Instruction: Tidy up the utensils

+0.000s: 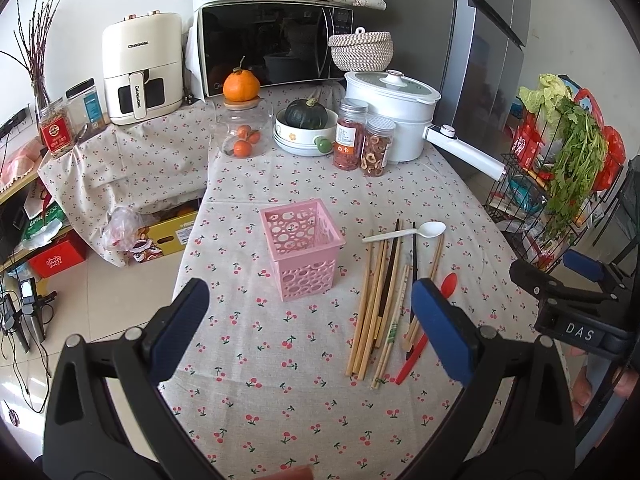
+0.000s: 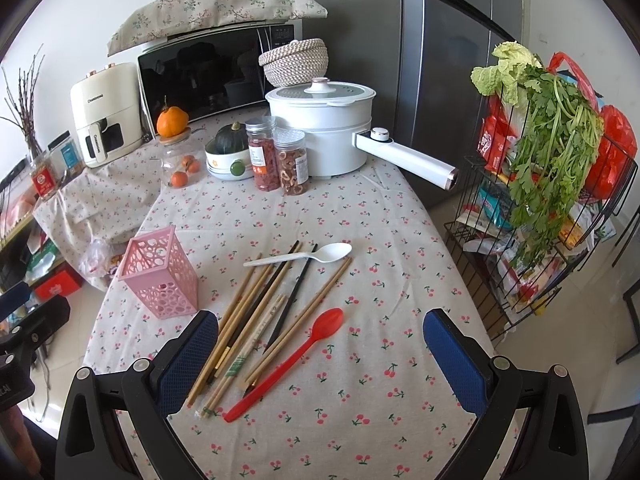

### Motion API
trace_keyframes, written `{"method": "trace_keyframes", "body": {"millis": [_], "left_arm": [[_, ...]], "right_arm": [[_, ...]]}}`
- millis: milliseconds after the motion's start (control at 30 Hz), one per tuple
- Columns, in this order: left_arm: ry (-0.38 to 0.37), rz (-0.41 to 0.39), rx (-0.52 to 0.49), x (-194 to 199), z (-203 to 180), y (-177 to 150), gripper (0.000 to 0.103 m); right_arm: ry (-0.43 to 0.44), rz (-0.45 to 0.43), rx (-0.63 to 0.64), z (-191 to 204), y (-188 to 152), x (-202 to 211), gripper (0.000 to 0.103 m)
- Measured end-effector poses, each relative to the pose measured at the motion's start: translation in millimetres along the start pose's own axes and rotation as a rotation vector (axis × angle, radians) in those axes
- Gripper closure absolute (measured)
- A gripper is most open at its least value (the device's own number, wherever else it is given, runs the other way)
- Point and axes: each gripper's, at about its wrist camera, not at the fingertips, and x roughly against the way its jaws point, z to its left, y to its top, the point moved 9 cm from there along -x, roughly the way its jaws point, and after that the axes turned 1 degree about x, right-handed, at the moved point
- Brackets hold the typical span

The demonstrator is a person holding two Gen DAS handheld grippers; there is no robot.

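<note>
A pink perforated holder (image 1: 302, 248) (image 2: 160, 274) stands upright and empty on the cherry-print tablecloth. To its right lie several wooden and dark chopsticks (image 1: 380, 300) (image 2: 260, 312), a white plastic spoon (image 1: 408, 233) (image 2: 304, 257) and a red plastic spoon (image 1: 416, 356) (image 2: 292, 356). My left gripper (image 1: 316, 332) is open, hovering near the holder and the chopsticks. My right gripper (image 2: 324, 354) is open above the handles of the chopsticks and the red spoon. The right gripper's body (image 1: 572, 300) shows at the right edge of the left wrist view.
At the back of the table stand a white electric pot (image 2: 324, 128) with a long handle (image 2: 404, 160), two jars (image 2: 280, 160), a bowl with a squash (image 2: 230, 156) and a glass jar of oranges (image 2: 180, 160). A wire rack (image 2: 540, 220) with greens stands right of the table.
</note>
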Motion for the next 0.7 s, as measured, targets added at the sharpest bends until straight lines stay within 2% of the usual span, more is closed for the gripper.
{"method": "trace_keyframes", "body": {"millis": [133,233,400,533,600,700], "left_arm": [[-0.050,0.037,-0.022,-10.4,-9.1,6.0,0.002],[-0.092,0.078,-0.075,-23.1,-25.0,10.6,0.002],[-0.158,0.188,-0.161,-59.6,-57.5,16.4,0.004],[-0.193,0.265,-0.247,-101.4,-90.5,25.6,0.015],[-0.194,0.301,-0.317,-124.9,-106.9,26.6,0.024],[-0.210,0.388,-0.367,-160.1,-124.7,21.8,0.036]], "right_arm": [[-0.001,0.053,-0.027,-15.6,7.3,-13.8,0.000],[0.006,0.104,-0.072,-30.1,10.1,-28.2,0.000],[0.081,0.209,-0.153,-46.6,12.2,-56.1,0.000],[0.095,0.264,-0.208,-62.6,14.3,-76.8,0.000],[0.092,0.286,-0.249,-75.5,13.1,-85.3,0.001],[0.095,0.315,-0.328,-98.3,6.3,-94.9,0.008]]}}
